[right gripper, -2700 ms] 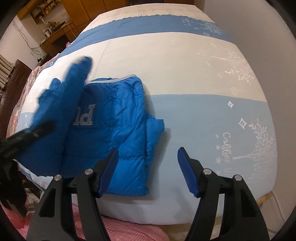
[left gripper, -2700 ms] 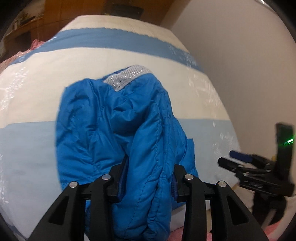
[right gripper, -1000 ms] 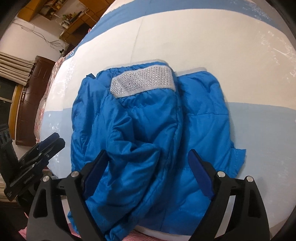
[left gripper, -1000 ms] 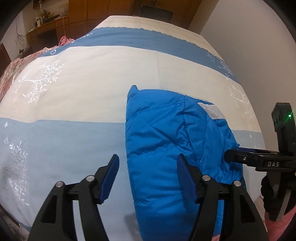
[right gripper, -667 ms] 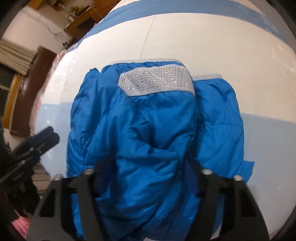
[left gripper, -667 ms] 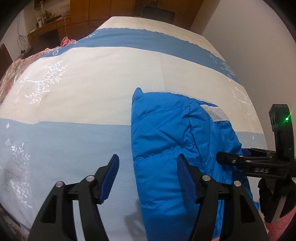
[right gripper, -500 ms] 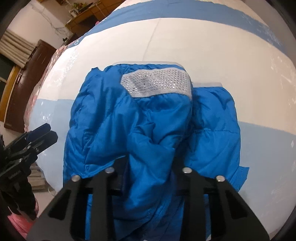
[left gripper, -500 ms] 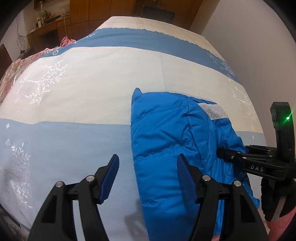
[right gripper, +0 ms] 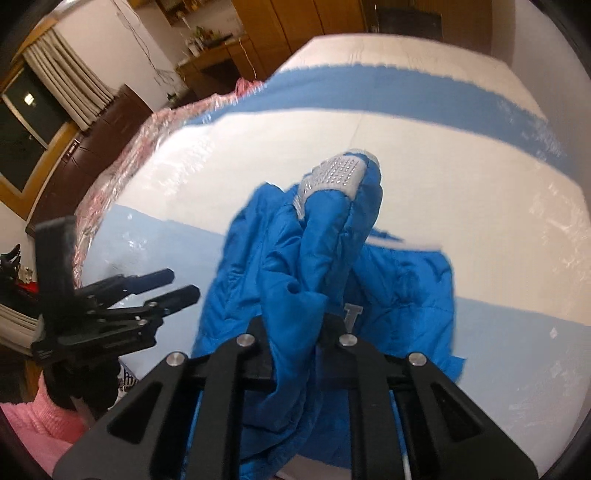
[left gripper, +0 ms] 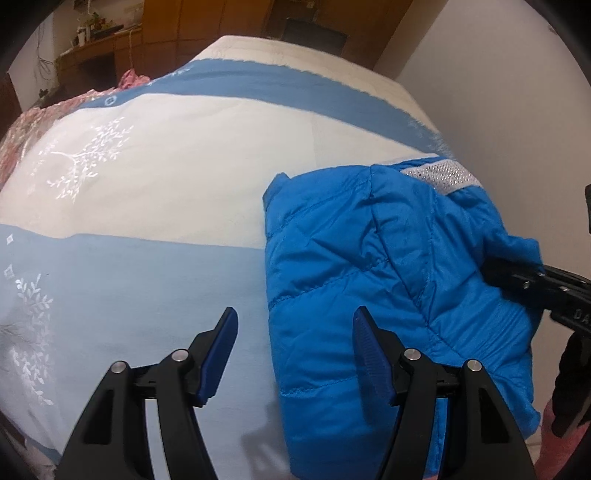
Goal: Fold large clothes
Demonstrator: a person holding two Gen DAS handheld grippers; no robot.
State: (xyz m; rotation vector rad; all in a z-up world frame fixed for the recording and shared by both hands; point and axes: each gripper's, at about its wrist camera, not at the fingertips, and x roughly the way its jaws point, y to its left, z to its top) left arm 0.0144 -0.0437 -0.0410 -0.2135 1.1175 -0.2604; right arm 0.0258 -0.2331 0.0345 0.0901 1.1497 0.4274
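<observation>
A bright blue quilted jacket (left gripper: 369, 266) with a silver studded cuff (left gripper: 439, 176) lies on the bed's near right part. My left gripper (left gripper: 293, 350) is open and empty, just above the jacket's left edge. My right gripper (right gripper: 295, 332) is shut on a fold of the jacket's sleeve (right gripper: 314, 254) and holds it up off the rest of the jacket. The right gripper also shows at the right edge of the left wrist view (left gripper: 517, 278), pinching the blue cloth. The left gripper shows in the right wrist view (right gripper: 173, 286), open.
The bed (left gripper: 166, 166) has a quilt with white, light blue and dark blue bands. A plain wall (left gripper: 498, 74) runs along its right side. Wooden cupboards (right gripper: 295, 22) stand at the far end and a pink floral cover (right gripper: 122, 155) lies at the left.
My right gripper has closed on the sleeve and lifted it off the jacket. My left gripper let go of the jacket earlier and now stays open at its left edge.
</observation>
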